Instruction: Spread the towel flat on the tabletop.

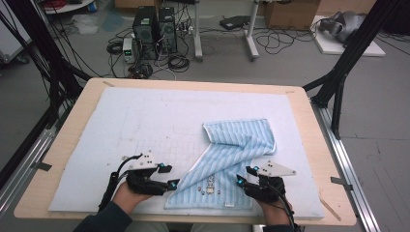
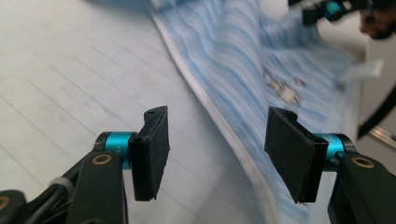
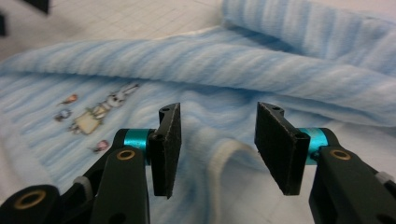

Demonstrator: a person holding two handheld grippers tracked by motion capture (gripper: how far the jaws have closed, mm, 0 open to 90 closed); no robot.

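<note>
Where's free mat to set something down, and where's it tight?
Free: the pale blue mat left of and beyond the crumpled blue striped towel, out to the wooden table's far edge; also a narrow strip right of the towel. Crowded: the near edge, where the left gripper and right gripper flank the towel.

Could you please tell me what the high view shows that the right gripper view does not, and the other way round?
The high view alone takes in the wooden table, the pale mat, both hands and the computer towers on the floor behind. The right gripper view alone shows the right gripper with open jaws on either side of a white towel hem. Both show the striped blue towel and its small printed figures.
</note>
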